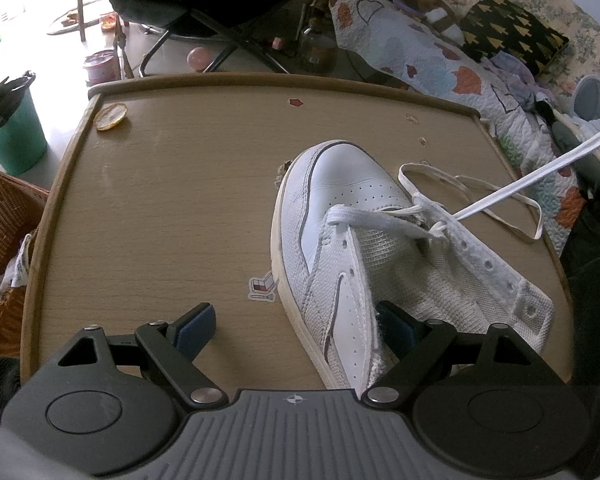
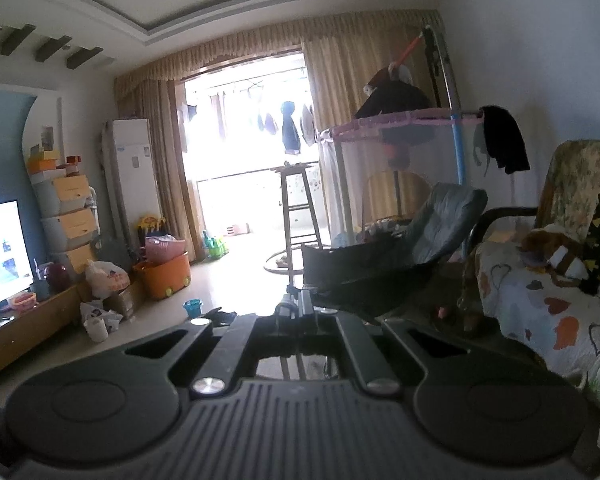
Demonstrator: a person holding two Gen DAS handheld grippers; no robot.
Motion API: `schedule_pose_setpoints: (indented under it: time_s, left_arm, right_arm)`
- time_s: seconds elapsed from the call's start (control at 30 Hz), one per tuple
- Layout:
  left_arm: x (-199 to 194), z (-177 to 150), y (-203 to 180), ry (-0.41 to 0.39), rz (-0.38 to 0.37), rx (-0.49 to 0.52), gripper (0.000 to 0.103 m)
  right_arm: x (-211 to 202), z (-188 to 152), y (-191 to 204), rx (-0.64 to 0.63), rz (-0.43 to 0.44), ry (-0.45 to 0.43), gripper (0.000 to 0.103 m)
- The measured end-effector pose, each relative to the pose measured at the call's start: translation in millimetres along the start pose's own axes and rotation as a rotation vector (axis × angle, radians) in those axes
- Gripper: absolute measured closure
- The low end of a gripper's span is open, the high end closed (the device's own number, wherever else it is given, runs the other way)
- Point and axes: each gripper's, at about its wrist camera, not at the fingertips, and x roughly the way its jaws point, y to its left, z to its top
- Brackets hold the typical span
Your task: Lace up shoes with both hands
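Teal bin (image 1: 14,136), wicker basket (image 1: 4,224), stool (image 2: 300,208)

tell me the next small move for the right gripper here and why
Probably keep drawing the taut lace up and away from the shoe until its slack is gone. The lace runs tight from a lower eyelet off the frame's right edge, while a loose loop lies on the table. The right gripper is shut; what it grips is unclear. The left gripper is wide open around the shoe's collar.

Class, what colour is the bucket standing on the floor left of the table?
Teal green bucket, clearest in the left wrist view.
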Motion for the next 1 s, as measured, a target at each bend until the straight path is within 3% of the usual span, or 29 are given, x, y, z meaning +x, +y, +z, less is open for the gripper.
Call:
schedule_pose_setpoints:
  time_s: [0.33,0.47,1.0]
  left_arm:
    - [-2,1,-4,0.002,0.016,0.025,0.014]
    - [-2,4,-5,0.012,0.02,0.04,0.014]
    - [2,1,2,0.013,-0.01,0.006,0.011]
  right_arm:
    - [-1,3,-6,-0.006,-0.062,0.011,0.101]
    - [-8,4,-17,0.053,-0.08,0.008,0.101]
    - [-24,15,-24,0.067,-0.126,-0.077,0.101]
